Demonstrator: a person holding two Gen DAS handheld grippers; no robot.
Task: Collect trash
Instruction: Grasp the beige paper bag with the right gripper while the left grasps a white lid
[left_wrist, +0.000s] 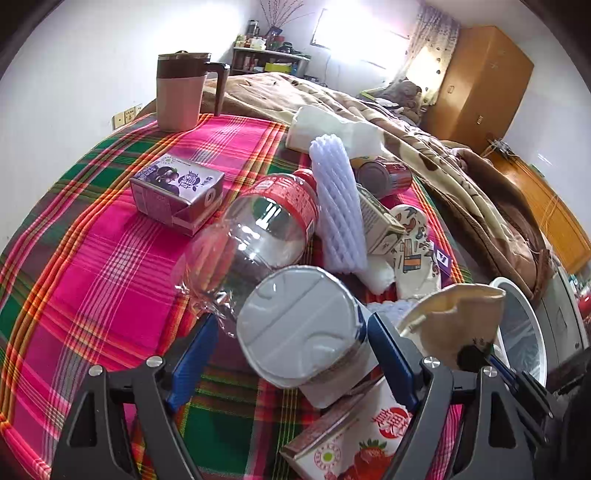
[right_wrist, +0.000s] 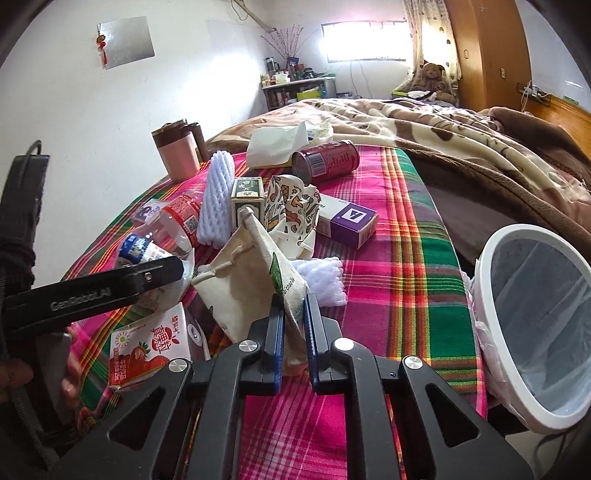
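Partly hidden in the right wrist view, at far left: a hand (right_wrist: 70, 373) cut off by the frame edge, gripping the left gripper (left_wrist: 295, 350), seen only as a black bar there. Crushed clear plastic bottle with red label (left_wrist: 273, 218) half covered by a round grey-lidded white plastic cup (left_wrist: 299, 325); cup base not visible. Left gripper open, blue pads either side of that cup, contact with the pads not discernible. Strawberry-printed white milk carton (left_wrist: 354, 443) lying under the cup, cut off by the gripper frame. Right gripper (right_wrist: 293, 314) shut tight on the edge of a crumpled beige paper bag with green print (right_wrist: 258, 266), raised off the pink-and-green plaid cloth (right_wrist: 369, 295). White-rimmed bin lined with a clear bag (right_wrist: 532, 310) at right, just off the cloth edge, lower part out of frame.
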